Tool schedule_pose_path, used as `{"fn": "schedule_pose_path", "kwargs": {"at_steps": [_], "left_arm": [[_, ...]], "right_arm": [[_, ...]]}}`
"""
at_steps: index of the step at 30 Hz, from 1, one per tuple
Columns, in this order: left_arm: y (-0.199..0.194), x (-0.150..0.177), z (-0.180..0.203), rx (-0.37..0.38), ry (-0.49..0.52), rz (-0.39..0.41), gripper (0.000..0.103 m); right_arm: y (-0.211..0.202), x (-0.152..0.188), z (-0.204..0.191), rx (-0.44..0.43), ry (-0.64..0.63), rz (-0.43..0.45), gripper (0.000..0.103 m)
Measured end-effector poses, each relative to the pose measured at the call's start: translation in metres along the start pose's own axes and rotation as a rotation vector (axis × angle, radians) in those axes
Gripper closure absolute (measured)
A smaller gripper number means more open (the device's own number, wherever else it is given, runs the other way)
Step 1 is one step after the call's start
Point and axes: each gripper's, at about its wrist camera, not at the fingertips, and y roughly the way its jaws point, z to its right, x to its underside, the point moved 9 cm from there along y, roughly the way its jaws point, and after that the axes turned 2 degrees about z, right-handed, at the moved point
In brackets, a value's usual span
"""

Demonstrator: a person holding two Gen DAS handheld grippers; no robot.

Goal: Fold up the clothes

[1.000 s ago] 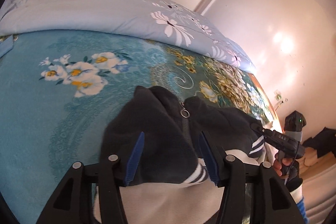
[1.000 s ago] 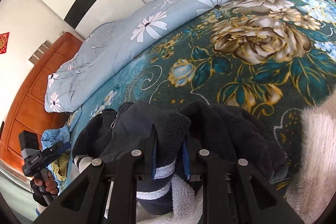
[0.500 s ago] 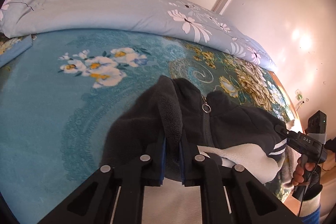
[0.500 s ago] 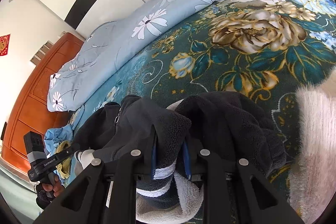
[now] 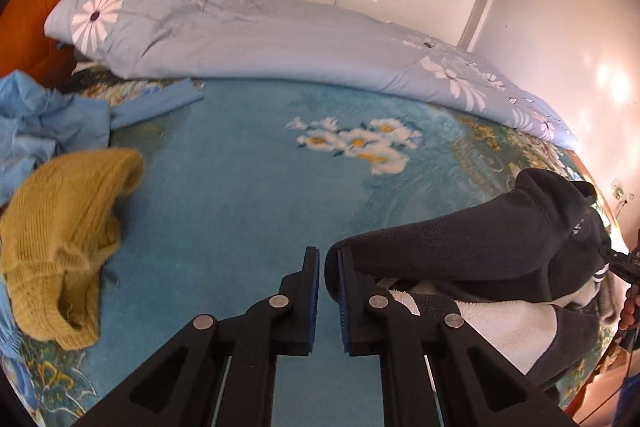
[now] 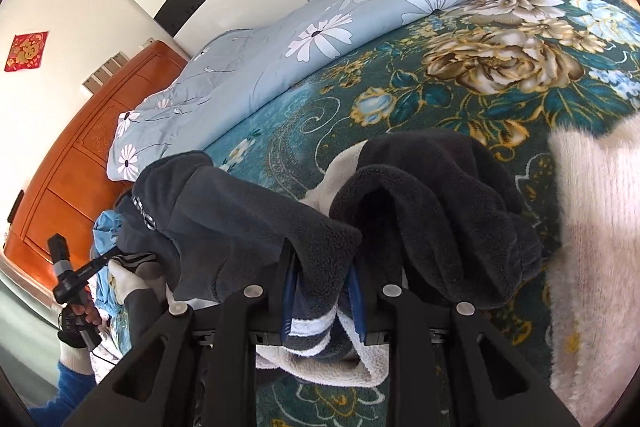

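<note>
We have the dark fleece jacket (image 6: 248,219) stretched over the bed (image 5: 240,211), its hem pinched in our nearly closed right gripper (image 6: 322,287), an edge clamped in our narrow-gapped left gripper (image 5: 328,267), a mustard sweater (image 5: 60,235) well apart.

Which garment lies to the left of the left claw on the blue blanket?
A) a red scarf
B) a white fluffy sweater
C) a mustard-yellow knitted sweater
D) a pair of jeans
C: in the left wrist view, the mustard-yellow knitted sweater lies crumpled on the blue blanket, left of the left claw.
</note>
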Motion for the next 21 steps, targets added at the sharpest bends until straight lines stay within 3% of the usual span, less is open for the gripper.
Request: {"fn": "schedule_pose_path", "kwargs": {"at_steps": [2, 4, 7, 10, 14, 16, 18, 21], "left_arm": [[0.013, 0.026, -0.014, -0.014, -0.036, -0.047, 0.094], [0.024, 0.050, -0.030, -0.089, -0.037, -0.095, 0.095], [0.022, 0.071, -0.033, -0.007, -0.097, -0.101, 0.095], [0.005, 0.063, -0.034, 0.011, -0.115, -0.057, 0.095], [-0.025, 0.025, -0.014, 0.086, -0.064, 0.034, 0.092], [-0.033, 0.001, 0.006, 0.116, 0.003, 0.059, 0.085], [-0.032, -0.020, 0.028, 0.162, 0.057, 0.062, 0.057], [-0.008, -0.047, 0.061, 0.258, 0.121, 0.021, 0.043]], "right_arm": [[0.000, 0.011, -0.001, -0.005, -0.002, -0.013, 0.079], [-0.002, 0.019, -0.002, 0.005, -0.014, -0.021, 0.078], [-0.006, 0.025, -0.003, 0.006, -0.034, -0.026, 0.077], [-0.009, 0.023, -0.002, 0.025, -0.059, -0.036, 0.077], [-0.014, 0.018, -0.009, 0.076, -0.134, -0.040, 0.072], [-0.018, 0.014, -0.010, 0.099, -0.170, -0.048, 0.069], [-0.026, 0.007, -0.013, 0.124, -0.211, -0.041, 0.063], [-0.032, -0.011, -0.023, 0.151, -0.286, -0.024, 0.051]]}}
